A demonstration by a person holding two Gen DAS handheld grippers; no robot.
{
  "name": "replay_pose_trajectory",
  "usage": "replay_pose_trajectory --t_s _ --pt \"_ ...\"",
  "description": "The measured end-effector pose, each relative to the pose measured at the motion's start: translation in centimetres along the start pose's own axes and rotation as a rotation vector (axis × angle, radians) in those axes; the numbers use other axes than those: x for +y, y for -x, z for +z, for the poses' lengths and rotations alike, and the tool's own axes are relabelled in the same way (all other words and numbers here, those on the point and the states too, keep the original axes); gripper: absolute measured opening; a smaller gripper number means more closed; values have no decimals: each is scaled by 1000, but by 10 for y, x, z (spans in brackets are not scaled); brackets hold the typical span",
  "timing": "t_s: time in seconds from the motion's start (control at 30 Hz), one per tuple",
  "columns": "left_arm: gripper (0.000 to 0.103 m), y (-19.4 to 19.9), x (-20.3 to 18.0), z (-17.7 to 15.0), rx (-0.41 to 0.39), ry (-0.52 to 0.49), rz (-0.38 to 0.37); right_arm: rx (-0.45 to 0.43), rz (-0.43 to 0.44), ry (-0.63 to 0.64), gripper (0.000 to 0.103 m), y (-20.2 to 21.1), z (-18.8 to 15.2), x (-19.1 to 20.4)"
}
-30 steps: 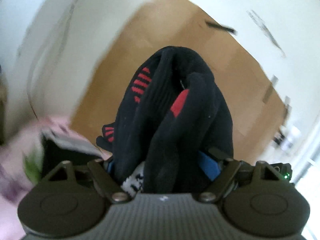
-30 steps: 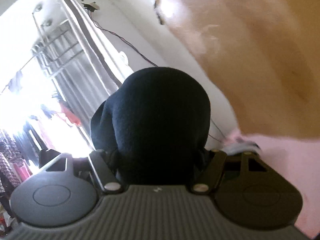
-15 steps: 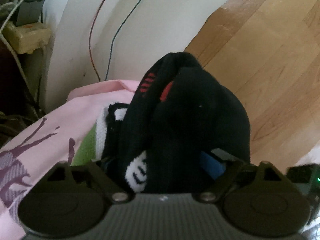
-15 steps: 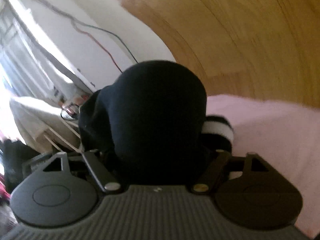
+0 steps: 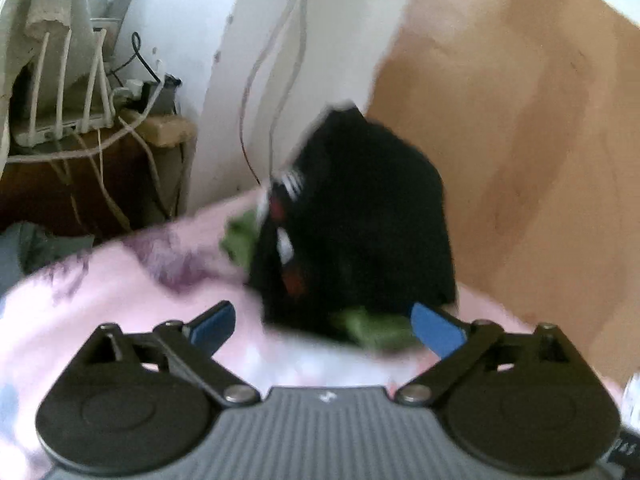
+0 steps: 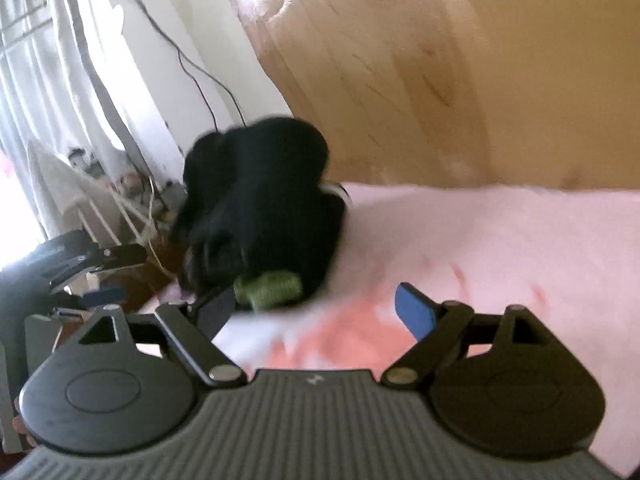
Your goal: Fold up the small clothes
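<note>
A bundle of black socks (image 5: 360, 224) with red and white marks sits on a pink cloth (image 5: 120, 288), on top of a green garment (image 5: 372, 328). It also shows in the right wrist view (image 6: 260, 208), with a green roll (image 6: 268, 288) at its near edge. My left gripper (image 5: 324, 326) is open, just in front of the bundle and not touching it. My right gripper (image 6: 316, 308) is open, its left finger close to the green roll. The frames are blurred.
The pink cloth (image 6: 500, 248) covers the surface, with wooden floor (image 5: 520, 160) beyond it. A white wall with hanging wires (image 5: 272, 80) stands behind. A cluttered wooden stand with cables (image 5: 80, 136) is at the left. The other gripper (image 6: 60, 264) shows at the left.
Both grippers were shut on the black sock bundle. Now both are open, and the bundle rests on the pink cloth on top of the green garment.
</note>
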State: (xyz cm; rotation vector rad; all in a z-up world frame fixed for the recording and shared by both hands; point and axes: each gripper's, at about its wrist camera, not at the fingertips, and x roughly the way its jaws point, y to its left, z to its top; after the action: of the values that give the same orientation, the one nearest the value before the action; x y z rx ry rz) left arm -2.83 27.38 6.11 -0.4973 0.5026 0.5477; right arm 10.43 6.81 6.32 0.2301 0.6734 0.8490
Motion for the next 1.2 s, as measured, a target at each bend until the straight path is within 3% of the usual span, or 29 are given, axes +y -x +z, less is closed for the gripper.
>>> replay_pose_trajectory --t_s 0.17,0.33,0.47,0.7,1.2 --pt "101 10 -44 -68 31 -111 80 0 -37 -41 91 42 -42 -21" --pt "101 9 -73 -101 71 -181 143 -24 -76 23 92 57 -56 -21" --pt "103 12 -89 -111 30 -241 219 4 -30 36 93 56 -60 -23" --pt "103 7 -94 -120 46 -254 257 24 -19 31 93 56 -61 -28" --pt "103 12 -86 -120 36 -210 237 11 -56 39 95 54 -63 -28"
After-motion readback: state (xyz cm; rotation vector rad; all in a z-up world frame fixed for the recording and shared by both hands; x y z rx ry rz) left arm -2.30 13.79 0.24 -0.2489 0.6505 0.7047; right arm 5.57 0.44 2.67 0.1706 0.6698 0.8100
